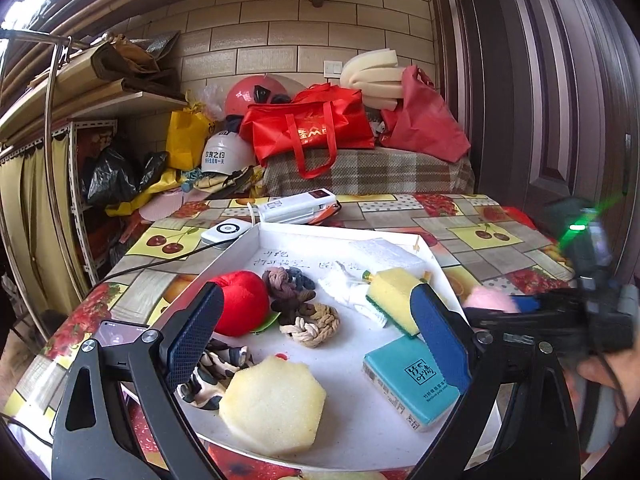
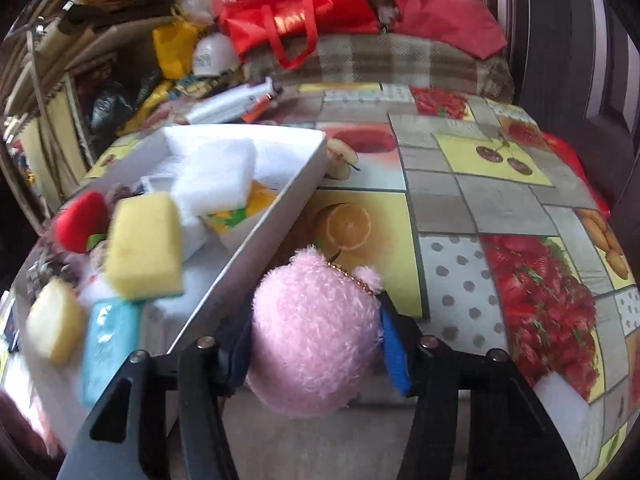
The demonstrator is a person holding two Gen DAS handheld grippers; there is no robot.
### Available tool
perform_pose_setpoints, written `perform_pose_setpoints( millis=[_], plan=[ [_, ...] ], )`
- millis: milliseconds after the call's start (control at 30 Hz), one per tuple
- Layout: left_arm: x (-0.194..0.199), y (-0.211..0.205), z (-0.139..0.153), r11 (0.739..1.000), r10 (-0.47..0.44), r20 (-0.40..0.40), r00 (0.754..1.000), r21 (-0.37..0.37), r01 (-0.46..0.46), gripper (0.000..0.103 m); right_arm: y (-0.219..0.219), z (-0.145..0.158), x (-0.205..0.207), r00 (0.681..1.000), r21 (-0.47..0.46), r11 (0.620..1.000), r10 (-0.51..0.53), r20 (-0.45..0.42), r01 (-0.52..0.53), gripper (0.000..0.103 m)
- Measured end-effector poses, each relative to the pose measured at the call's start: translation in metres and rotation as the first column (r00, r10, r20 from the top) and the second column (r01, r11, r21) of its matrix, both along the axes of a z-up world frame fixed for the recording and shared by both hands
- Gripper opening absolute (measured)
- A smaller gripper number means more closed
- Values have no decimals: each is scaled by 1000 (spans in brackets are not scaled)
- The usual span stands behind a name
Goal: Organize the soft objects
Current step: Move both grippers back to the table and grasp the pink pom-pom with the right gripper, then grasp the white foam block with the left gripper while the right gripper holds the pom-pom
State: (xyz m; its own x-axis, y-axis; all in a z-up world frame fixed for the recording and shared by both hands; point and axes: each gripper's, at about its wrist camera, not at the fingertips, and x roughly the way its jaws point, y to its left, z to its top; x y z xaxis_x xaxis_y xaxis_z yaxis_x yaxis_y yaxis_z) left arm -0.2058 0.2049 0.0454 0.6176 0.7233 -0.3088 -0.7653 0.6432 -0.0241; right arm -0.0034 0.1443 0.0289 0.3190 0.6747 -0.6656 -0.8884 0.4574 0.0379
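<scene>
Right fingers (image 2: 390, 354) tight on pink plush (image 2: 314, 332) between them — left fingers (image 1: 192, 330) spread wide, empty, above tray (image 1: 248, 246).

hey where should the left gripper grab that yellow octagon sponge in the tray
Grip the yellow octagon sponge across two opposite flat edges, coming straight down from above. It lies flat on the white tray, with clear space on its right; the open left gripper hovers just above it.

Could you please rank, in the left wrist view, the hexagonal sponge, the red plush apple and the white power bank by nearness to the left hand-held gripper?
1. Hexagonal sponge: between the left hand-held gripper fingers.
2. Red plush apple: mid-tray, left.
3. White power bank: beyond the tray.
</scene>
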Motion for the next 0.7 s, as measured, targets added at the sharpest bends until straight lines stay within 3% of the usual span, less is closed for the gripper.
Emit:
perform_pose_setpoints(
  millis=[100, 200, 367, 467, 567, 633, 700],
  plan=[
    [0, 0, 0, 1000, -5, -3, 1000, 3, 5, 95, -48, 19, -20, 993, 147, 989, -21, 116, 4, 55],
    [3, -4, 2, 999, -26, -17, 1000, 21, 26, 95, -99, 27, -20, 980, 234, 971, -84, 180, 41, 55],
    [18, -24, 5, 989, -149, -16, 989, -11, 149, 95, -164, 34, 29, 930, 252, 943, -277, 243, 215, 55],
    [43, -49, 6, 964, -265, -47, 963, -20, 265, 95, -192, 34, 74, 893, 235, 910, -392, 221, 341, 55],
    [87, -80, 2, 909, -415, -105, 904, -77, 409, 95, -220, 35, 106, 860, 247, 866, -480, 172, 434, 55],
    [116, -97, -2, 865, -500, -145, 854, -129, 485, 95, -230, 33, 114, 864, 257, 852, -493, 104, 455, 55],
    [148, -114, -7, 816, -577, -193, 794, -183, 548, 95, -230, 33, 113, 868, 255, 857, -485, 103, 448, 55]
  ],
)
